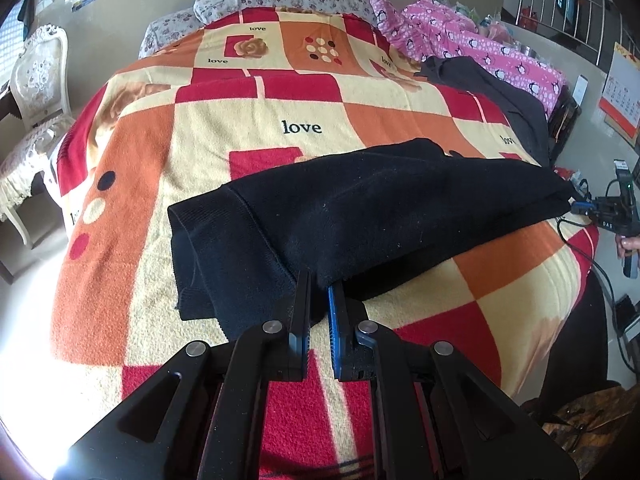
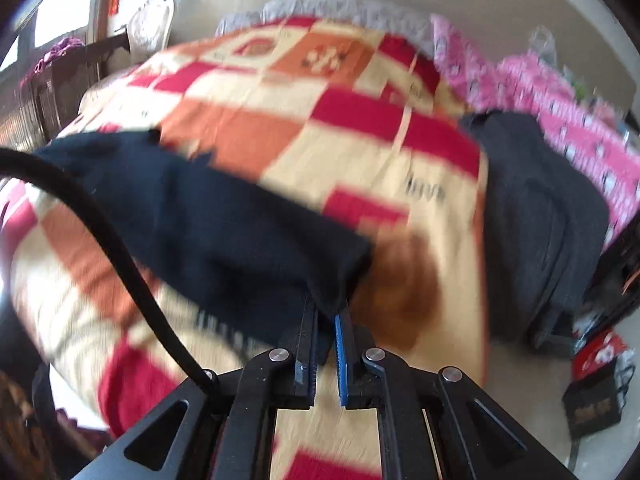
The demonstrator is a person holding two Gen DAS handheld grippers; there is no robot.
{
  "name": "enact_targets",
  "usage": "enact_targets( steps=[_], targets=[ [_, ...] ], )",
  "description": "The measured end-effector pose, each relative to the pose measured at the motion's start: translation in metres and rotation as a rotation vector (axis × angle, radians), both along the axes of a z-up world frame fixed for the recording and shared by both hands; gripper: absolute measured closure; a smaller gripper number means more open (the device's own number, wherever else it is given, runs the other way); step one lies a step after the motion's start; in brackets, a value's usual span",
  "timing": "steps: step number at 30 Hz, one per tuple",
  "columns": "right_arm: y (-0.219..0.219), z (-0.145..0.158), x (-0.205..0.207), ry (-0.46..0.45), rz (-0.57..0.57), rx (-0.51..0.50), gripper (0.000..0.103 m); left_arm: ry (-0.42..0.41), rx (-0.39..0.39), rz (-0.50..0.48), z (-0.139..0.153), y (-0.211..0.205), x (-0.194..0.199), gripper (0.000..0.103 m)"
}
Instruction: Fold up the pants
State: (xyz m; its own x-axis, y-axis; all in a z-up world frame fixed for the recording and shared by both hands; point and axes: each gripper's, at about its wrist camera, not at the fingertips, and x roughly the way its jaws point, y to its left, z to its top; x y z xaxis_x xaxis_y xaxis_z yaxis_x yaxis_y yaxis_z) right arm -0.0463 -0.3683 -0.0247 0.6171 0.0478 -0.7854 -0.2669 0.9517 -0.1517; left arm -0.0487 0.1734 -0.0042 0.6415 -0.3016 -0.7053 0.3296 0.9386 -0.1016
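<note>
Pinching the near edge of the black pants point(image 1: 360, 208), the left tool point(image 1: 319, 280) and the right tool point(image 2: 326, 306) are both clamped on fabric. Folded double, the pants lie across the checked blanket point(image 1: 280, 120) on the bed. Beyond lie a dark garment point(image 1: 500, 88) and pink bedding point(image 1: 460, 36).

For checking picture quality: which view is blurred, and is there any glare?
Right wrist view: motion blur smears the blanket and the black pants. Left wrist view: sharp, with fisheye bending at the edges and white glare at the lower left.
</note>
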Motion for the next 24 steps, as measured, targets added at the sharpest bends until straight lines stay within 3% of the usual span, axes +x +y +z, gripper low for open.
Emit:
enact_targets(
  steps=[3,5,7,8,12,18,22,24],
  targets=[
    [-0.026,0.000,-0.018,0.008,-0.100,0.178,0.088,-0.002,-0.030,0.017,0.004,0.004,0.001,0.097],
    [-0.036,0.011,-0.026,-0.028,-0.142,0.337,0.070,0.006,-0.057,0.036,0.008,0.006,0.000,0.097],
    [-0.036,0.018,-0.028,-0.056,-0.149,0.498,0.037,0.018,-0.093,0.061,0.010,0.009,-0.001,0.096],
    [-0.033,0.018,-0.024,-0.050,-0.148,0.571,0.034,0.027,-0.111,0.069,0.009,0.010,-0.002,0.096],
    [-0.007,0.010,-0.005,0.017,-0.138,0.689,0.034,0.055,-0.104,0.101,0.002,0.011,-0.009,0.092],
    [0.029,0.004,0.006,0.031,-0.109,0.644,0.034,0.052,-0.083,0.188,0.003,0.030,-0.027,0.092],
    [0.020,0.005,0.010,0.026,-0.127,0.783,0.027,0.051,-0.169,0.216,0.012,0.036,-0.032,0.092],
    [0.019,0.003,0.012,0.032,-0.147,0.793,0.027,0.048,-0.220,0.180,0.019,0.027,-0.036,0.091]
  ],
)
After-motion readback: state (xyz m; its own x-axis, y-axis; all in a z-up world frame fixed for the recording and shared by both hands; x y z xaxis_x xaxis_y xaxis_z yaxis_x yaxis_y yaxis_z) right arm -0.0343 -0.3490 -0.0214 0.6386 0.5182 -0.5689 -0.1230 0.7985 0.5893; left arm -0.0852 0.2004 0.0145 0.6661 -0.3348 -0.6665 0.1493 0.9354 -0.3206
